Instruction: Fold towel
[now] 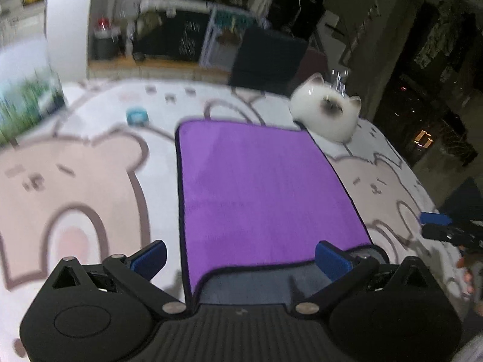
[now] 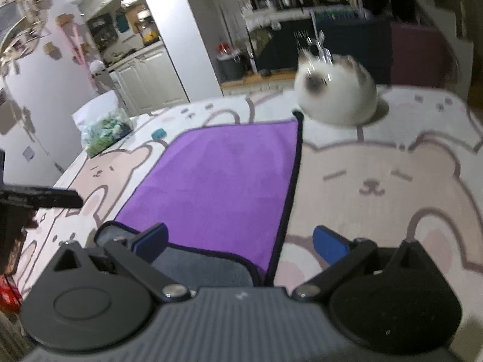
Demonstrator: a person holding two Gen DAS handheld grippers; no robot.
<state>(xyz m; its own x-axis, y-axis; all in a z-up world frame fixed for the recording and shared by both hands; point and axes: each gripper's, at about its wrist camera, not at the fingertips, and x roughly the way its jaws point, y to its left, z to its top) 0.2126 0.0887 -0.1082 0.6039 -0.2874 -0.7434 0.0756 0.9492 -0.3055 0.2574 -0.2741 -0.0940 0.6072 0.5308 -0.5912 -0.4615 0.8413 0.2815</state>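
a purple microfibre towel with dark trim (image 1: 265, 193) lies flat on a bear-print table cover (image 1: 75, 181), its near edge flipped grey. the left gripper (image 1: 241, 259) and right gripper (image 2: 240, 246) both hang wide open over that edge, holding nothing.

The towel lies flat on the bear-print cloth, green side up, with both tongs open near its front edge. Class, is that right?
One detail is wrong: the towel is purple side up, not green, as both wrist views show. It does lie flat on the bear-print cloth, with the left tongs and right tongs open.

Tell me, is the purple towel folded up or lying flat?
Mostly flat: the purple towel lies spread on the bear-print cloth, only its near edge curled over, showing grey.
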